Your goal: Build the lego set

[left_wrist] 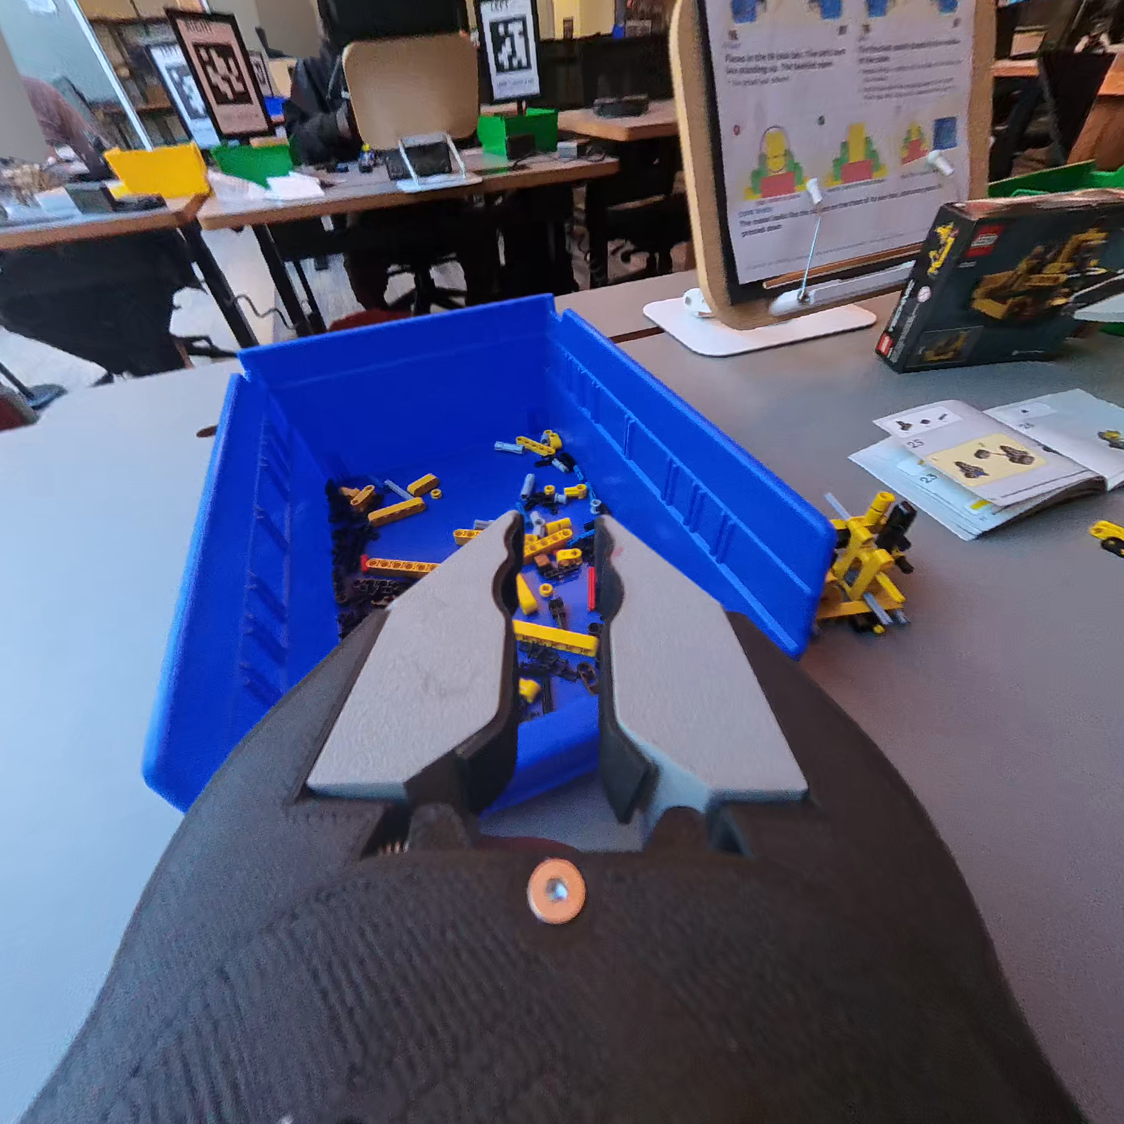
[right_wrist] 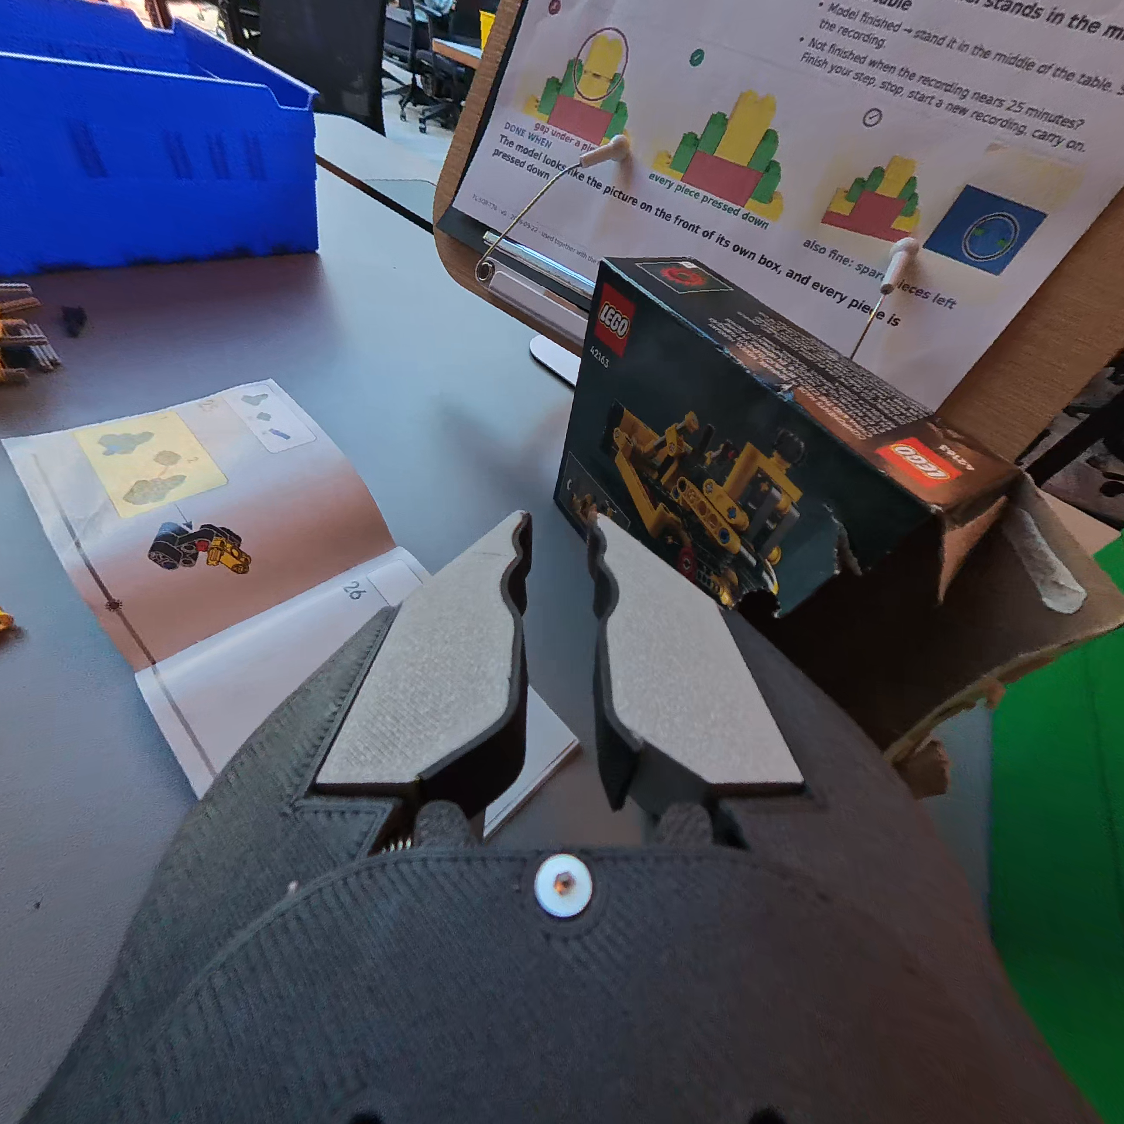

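Note:
A blue bin (left_wrist: 426,389) on the grey table holds several loose yellow, black, grey and red lego pieces (left_wrist: 550,544). My left gripper (left_wrist: 559,523) hangs open and empty over the bin's near half. A part-built yellow and black model (left_wrist: 863,565) stands on the table just right of the bin. The open instruction booklet (left_wrist: 997,462) lies farther right; it also shows in the right wrist view (right_wrist: 201,535). My right gripper (right_wrist: 559,523) is open and empty above the table, between the booklet and the dark lego box (right_wrist: 748,450).
A wooden stand with a printed instruction sheet (right_wrist: 790,140) rises behind the box. The blue bin (right_wrist: 152,152) is at the far left in the right wrist view, with model parts (right_wrist: 24,346) beside it. A green bin (right_wrist: 1058,790) sits at right. Other desks and a seated person (left_wrist: 322,103) are beyond. About 50 cm separates my left fingertips from my right.

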The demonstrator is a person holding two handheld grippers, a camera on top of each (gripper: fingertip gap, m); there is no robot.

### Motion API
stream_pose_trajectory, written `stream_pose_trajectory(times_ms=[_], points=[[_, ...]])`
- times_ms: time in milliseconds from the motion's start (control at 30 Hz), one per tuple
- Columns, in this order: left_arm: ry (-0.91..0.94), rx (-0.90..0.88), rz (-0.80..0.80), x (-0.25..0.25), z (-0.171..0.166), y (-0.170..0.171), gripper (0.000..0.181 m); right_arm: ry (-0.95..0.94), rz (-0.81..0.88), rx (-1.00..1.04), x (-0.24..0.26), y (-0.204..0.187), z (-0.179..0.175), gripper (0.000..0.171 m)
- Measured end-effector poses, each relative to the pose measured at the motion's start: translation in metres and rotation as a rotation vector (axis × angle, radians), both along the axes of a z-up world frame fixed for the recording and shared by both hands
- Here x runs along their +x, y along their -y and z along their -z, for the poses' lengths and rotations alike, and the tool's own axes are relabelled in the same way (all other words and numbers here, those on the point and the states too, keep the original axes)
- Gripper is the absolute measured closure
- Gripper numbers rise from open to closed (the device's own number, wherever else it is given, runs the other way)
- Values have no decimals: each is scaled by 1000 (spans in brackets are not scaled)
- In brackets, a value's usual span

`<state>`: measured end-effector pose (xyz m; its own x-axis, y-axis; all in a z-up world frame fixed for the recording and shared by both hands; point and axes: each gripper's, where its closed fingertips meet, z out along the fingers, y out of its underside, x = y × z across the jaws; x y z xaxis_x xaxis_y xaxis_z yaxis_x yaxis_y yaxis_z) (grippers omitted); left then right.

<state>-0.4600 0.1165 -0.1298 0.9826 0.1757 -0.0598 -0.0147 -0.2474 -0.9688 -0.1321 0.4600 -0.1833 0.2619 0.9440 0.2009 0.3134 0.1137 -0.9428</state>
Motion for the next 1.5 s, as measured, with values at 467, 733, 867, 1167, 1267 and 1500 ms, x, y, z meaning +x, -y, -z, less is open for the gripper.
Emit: stream_pose_trajectory(times_ms=[467,733,867,1167,1267,1500], points=[[-73,106,37,-23,-42,-45,162,9,55,26,0,-14,0,157],[-110,94,5,-27,-31,-43,167,34,48,32,-3,-14,4,165],[-104,126,-7,-31,-33,-42,170,16,65,9,-1,-18,2,160],[-37,212,107,-20,-28,-37,176,22,49,-44,-2,-20,5,152],[56,88,187,-9,-17,-41,166,23,51,-33,-2,-19,5,153],[-1,-581,431,18,55,-34,176,28,39,-22,-3,-17,5,157]])
